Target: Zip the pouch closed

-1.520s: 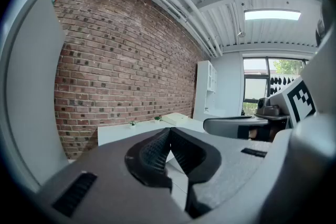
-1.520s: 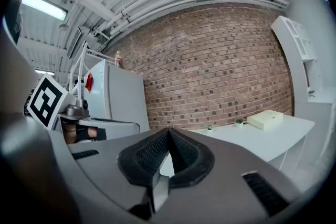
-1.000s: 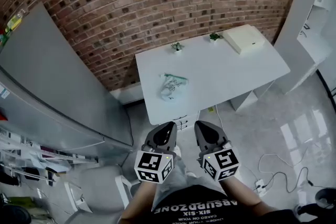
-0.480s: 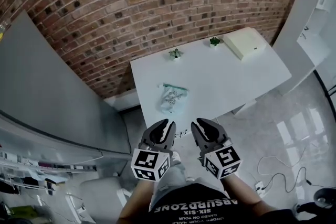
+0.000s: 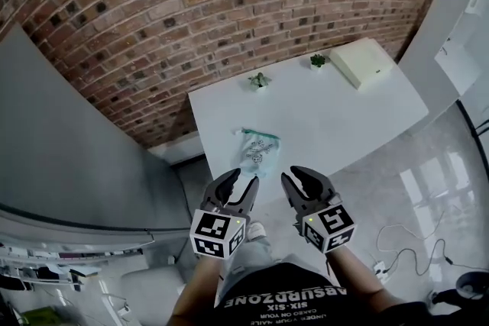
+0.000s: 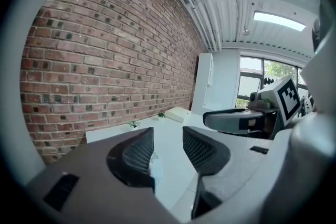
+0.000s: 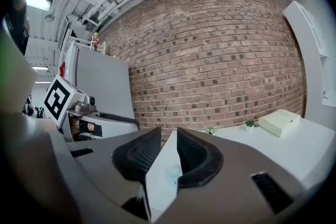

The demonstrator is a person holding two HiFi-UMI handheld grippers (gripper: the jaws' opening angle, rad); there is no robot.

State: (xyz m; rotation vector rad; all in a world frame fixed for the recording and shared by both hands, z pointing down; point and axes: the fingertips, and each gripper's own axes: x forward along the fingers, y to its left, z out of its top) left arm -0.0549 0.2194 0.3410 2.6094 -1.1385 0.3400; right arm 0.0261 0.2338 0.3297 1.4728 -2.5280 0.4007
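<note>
Two grippers [image 5: 241, 181] [image 5: 299, 179], fingers [image 6: 139, 152] just opening, empty, one pouch [image 5: 258, 153], two plants [image 5: 259, 79] [image 5: 317, 59]

Pouch [image 5: 257, 152]: small, soft, pale and translucent-looking, speckled with dark spots, with a teal strip along one short edge. Lies flat and slightly crumpled on the white table [image 5: 359, 118], nothing touching it. Position in head view: about 8 o'clock from the table's centre, close to the near edge. Long axis runs roughly 12 to 6 o'clock, teal edge at the 12 o'clock end. Zip state: too small to tell.
</note>
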